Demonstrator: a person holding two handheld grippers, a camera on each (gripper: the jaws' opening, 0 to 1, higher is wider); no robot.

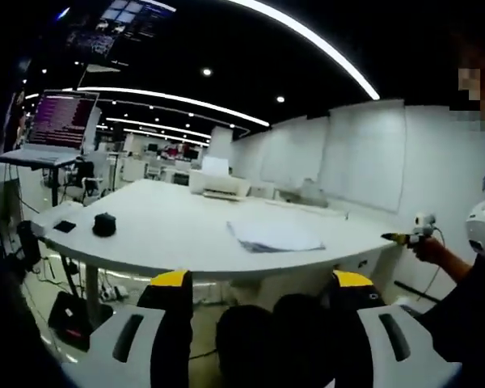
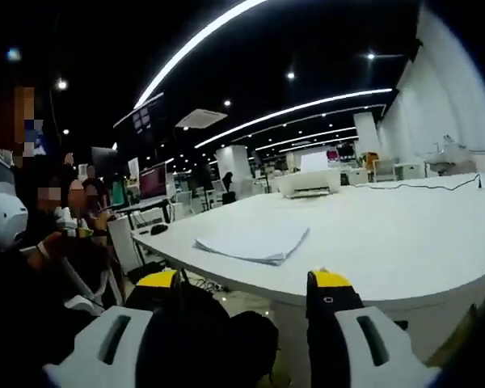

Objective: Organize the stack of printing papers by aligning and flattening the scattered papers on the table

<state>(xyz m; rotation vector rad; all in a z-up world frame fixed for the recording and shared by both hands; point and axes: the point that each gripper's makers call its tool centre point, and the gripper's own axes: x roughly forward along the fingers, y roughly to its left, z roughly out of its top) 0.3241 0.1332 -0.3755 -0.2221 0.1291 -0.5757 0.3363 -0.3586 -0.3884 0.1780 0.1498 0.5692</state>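
Both grippers held back from the table, paper stack untouched

In the left gripper view the left gripper (image 1: 263,283) rises from the bottom edge with its yellow-tipped jaws apart and nothing between them; the loose stack of papers (image 1: 276,236) lies right of centre on the white table (image 1: 162,226), a printer (image 1: 217,184) behind it and what looks like a small black object (image 1: 104,225) at left. In the right gripper view the right gripper (image 2: 244,283) is likewise spread, with the papers (image 2: 255,241) at centre

Both views sit low, off the large white table's (image 1: 170,234) edge, facing across it from diff. sides; shared: loose white paper stack (image 1: 276,235), white printer (image 1: 218,185).
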